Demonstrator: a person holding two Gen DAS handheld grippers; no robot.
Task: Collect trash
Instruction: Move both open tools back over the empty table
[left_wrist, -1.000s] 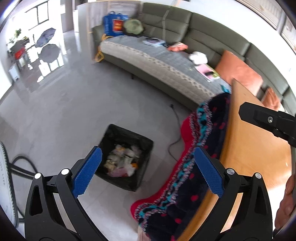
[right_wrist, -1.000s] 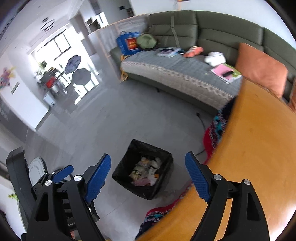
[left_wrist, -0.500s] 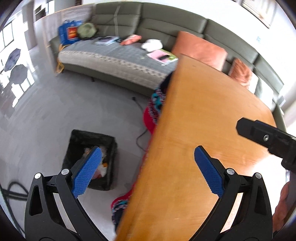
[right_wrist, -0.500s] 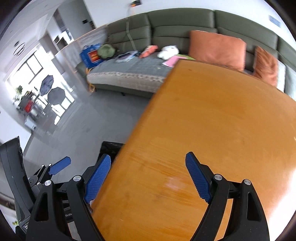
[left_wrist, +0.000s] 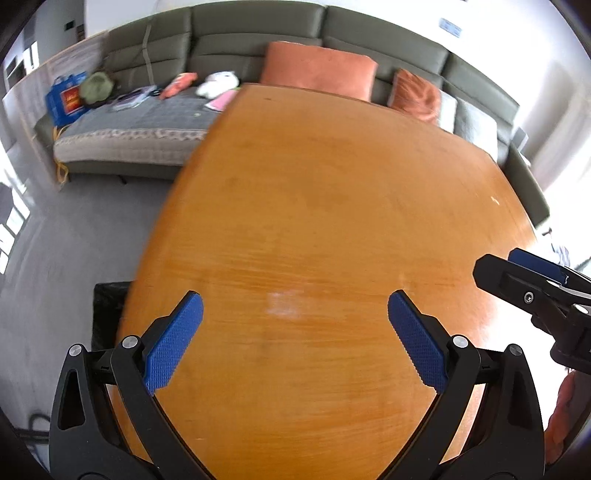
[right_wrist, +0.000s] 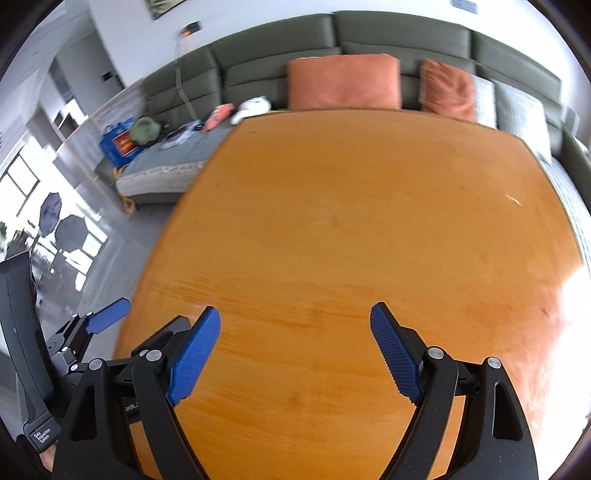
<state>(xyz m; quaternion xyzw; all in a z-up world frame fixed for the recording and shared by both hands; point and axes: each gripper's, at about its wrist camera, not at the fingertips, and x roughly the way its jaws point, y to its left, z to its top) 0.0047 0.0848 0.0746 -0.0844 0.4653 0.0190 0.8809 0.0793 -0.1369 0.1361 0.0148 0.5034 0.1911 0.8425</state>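
My left gripper (left_wrist: 294, 314) is open and empty above the orange wooden table (left_wrist: 332, 221). My right gripper (right_wrist: 295, 325) is open and empty over the same table (right_wrist: 369, 229). A corner of the black trash bin (left_wrist: 107, 306) shows on the floor just left of the table edge, mostly hidden by the table and my left finger. The right gripper also shows at the right edge of the left wrist view (left_wrist: 535, 288). The left gripper shows at the left edge of the right wrist view (right_wrist: 99, 325). I see no trash on the table top.
A grey-green sofa (left_wrist: 258, 40) runs behind the table, with orange cushions (left_wrist: 317, 70) and loose items on its left seat (left_wrist: 218, 81). A blue bag (left_wrist: 64, 99) stands at the sofa's left end. Grey tiled floor (left_wrist: 74, 221) lies left of the table.
Both grippers have swung right, from over the floor and the trash bin to over the table top. The bin has slid almost out of sight at the left. Both stay open.
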